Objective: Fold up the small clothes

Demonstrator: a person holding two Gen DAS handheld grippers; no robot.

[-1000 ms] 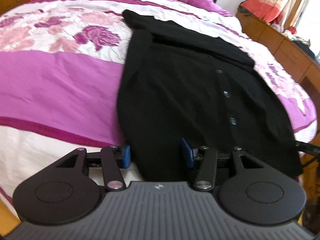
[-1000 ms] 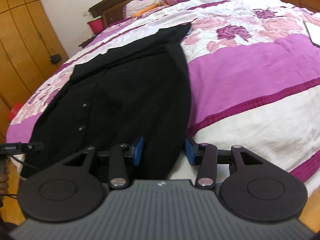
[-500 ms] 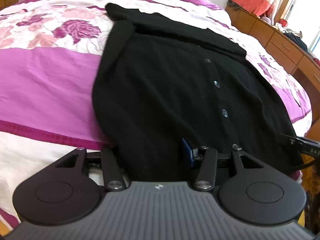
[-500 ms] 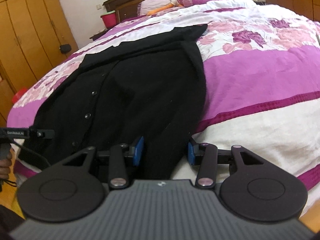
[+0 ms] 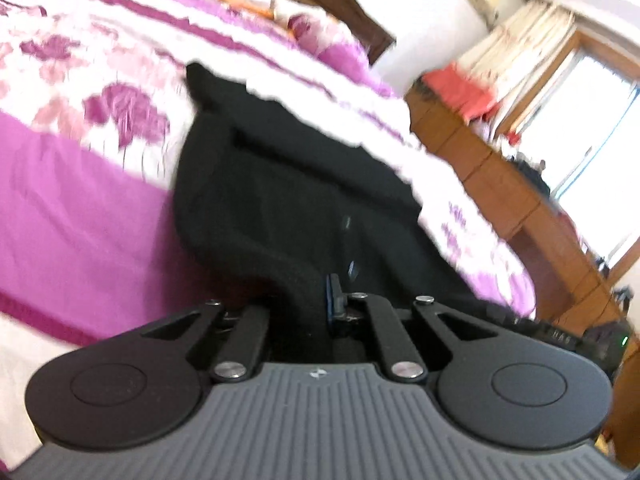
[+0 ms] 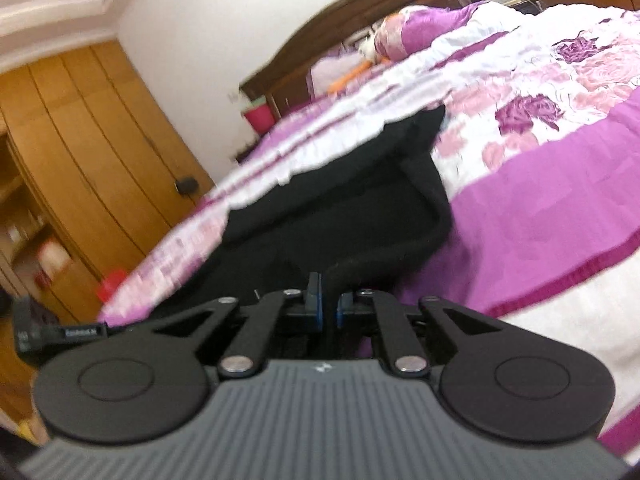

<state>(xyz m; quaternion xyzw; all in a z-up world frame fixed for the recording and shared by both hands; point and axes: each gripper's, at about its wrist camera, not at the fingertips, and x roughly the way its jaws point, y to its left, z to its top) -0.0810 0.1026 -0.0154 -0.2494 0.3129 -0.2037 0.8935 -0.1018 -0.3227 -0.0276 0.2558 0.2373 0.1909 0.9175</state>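
We see one black cardigan mid-frame on the bed, its near hem lifted off the quilt. Our left tool grips the hem at lower centre, cloth filling its jaws. Our right tool is pinched onto the hem's other corner. Two buttons show. One wardrobe stands upper left, one headboard up top.
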